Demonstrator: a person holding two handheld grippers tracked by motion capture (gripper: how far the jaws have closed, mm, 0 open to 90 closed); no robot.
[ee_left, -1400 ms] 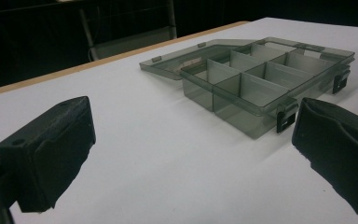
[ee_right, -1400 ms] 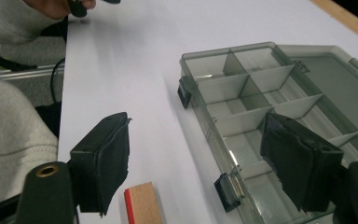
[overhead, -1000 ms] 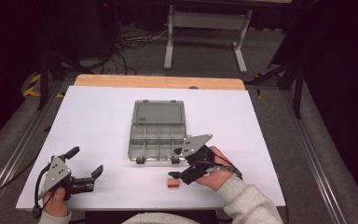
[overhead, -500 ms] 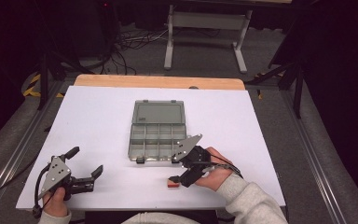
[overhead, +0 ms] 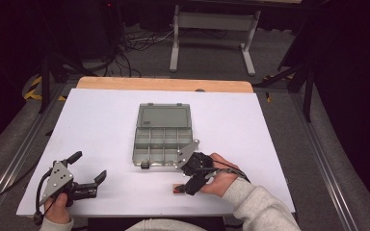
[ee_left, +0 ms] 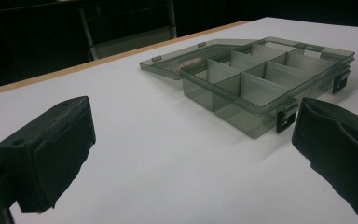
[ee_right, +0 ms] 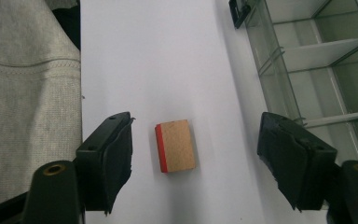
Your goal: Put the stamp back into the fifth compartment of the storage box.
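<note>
A small tan block with a red side (overhead: 176, 189) (ee_right: 176, 145) lies flat on the white table near the front edge. My right gripper (overhead: 185, 185) (ee_right: 198, 135) hovers over it pointing down, jaws open on either side and clear of it. Those jaws have just been closing a little, with the block between them and untouched. A smoky clear compartment box (overhead: 154, 162) (ee_left: 242, 88) (ee_right: 307, 56) lies open just behind, its lid folded back and its cells bare. My left gripper (overhead: 89, 166) (ee_left: 191, 144) rests open at the front left, aimed at the box, holding nothing.
The white table top (overhead: 101, 120) ends in a wooden strip (overhead: 164, 84) at the far side. The person's grey sleeve (ee_right: 28, 93) lies close beside the right gripper. Metal stand legs and cables stand on the floor beyond the table.
The right gripper has shifted slightly toward the front edge and tipped down over the block. The left gripper has not moved.
</note>
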